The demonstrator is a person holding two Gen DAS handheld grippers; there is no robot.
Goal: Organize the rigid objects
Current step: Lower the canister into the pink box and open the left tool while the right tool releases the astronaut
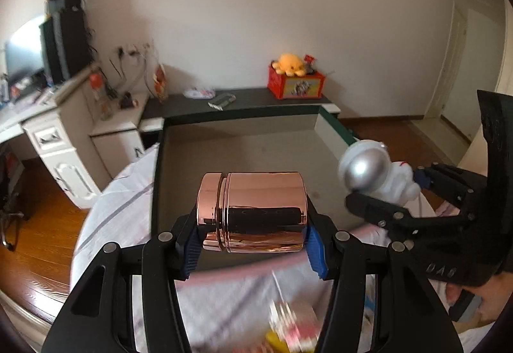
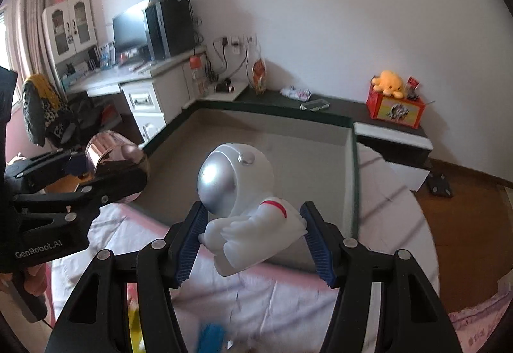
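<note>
You hold two claws, one in each hand, and each carries one thing. Your left claw (image 1: 253, 241) is clamped on one rose-gold metal jar (image 1: 253, 212); the jar lies on its side across the jaws, lid end toward the left of the frame, with both blue pads (image 1: 315, 244) pressing on its two ends. It sits at the centre of the left wrist view, lifted clear of the bedsheet (image 1: 118, 205) below. Your right claw (image 2: 255, 241) is clamped on one white astronaut figure (image 2: 243, 205) with a silver visor and a red stripe on its arm; the pads (image 2: 192, 234) press on its lower body from both sides, and the helmet rises above the fingertips, tilted toward the upper left of the right wrist view. Both things hang over the near edge of one shallow tray (image 2: 354, 160) with a dark green rim and a grey floor, which lies on the bed. Beyond it, in the upper right of the right wrist view, one red box (image 2: 396, 109) stands on a dark shelf with one yellow plush toy (image 2: 389, 82) on top. Coloured items at the bottom edge of both views are too blurred to count.
</note>
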